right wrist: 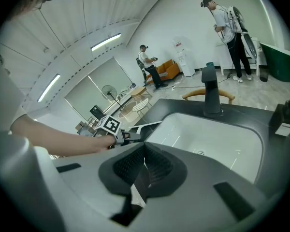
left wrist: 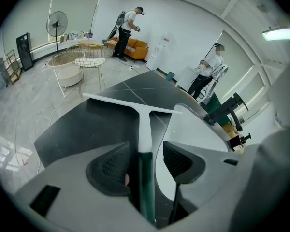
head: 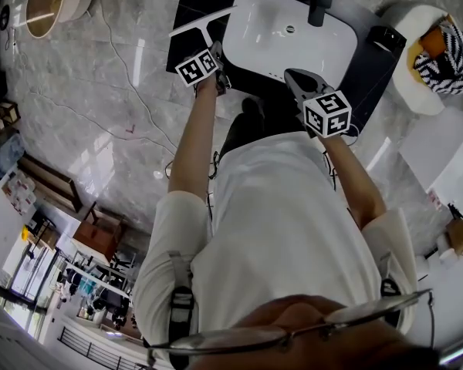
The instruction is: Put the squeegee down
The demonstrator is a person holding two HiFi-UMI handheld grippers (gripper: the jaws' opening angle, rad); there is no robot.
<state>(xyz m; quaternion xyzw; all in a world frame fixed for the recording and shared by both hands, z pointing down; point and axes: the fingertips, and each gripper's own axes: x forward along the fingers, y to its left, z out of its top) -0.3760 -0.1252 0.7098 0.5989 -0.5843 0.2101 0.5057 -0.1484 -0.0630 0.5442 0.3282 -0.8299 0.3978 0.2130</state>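
Left gripper view: left gripper [left wrist: 146, 153] gapes, squeegee [left wrist: 144, 127] seemingly loose.

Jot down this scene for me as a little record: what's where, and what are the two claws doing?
setting: black countertop with a white sink and black faucet
squeegee: blade lying on the countertop beside the sink, handle between the jaws of the left claw
left claw: open, pads not pressing the handle
right claw: shut, empty, near the sink's front edge
task status: squeegee looks set down and released
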